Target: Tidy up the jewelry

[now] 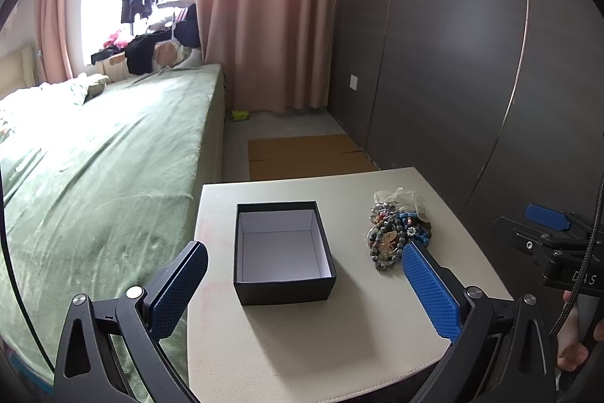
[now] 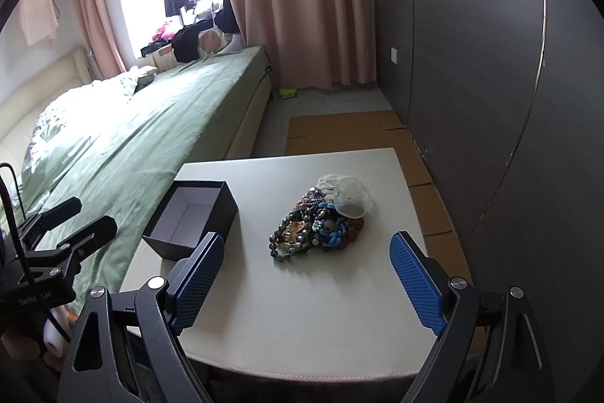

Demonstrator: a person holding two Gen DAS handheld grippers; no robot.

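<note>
An open black box (image 1: 283,252) with a white, bare inside stands on the white table (image 1: 302,335); in the right wrist view the box (image 2: 192,218) is at the table's left. A heap of beaded jewelry (image 1: 396,233) with a clear pouch lies to its right; the right wrist view shows the heap (image 2: 317,225) mid-table. My left gripper (image 1: 304,253) hovers open in front of the box. My right gripper (image 2: 305,248) hovers open just short of the heap. Nothing is between either pair of fingers.
A bed with a green cover (image 1: 105,153) runs along the table's left side. A dark wardrobe wall (image 1: 472,63) stands to the right. Flat cardboard (image 1: 305,153) lies on the floor beyond the table. Pink curtains (image 1: 264,6) hang at the back.
</note>
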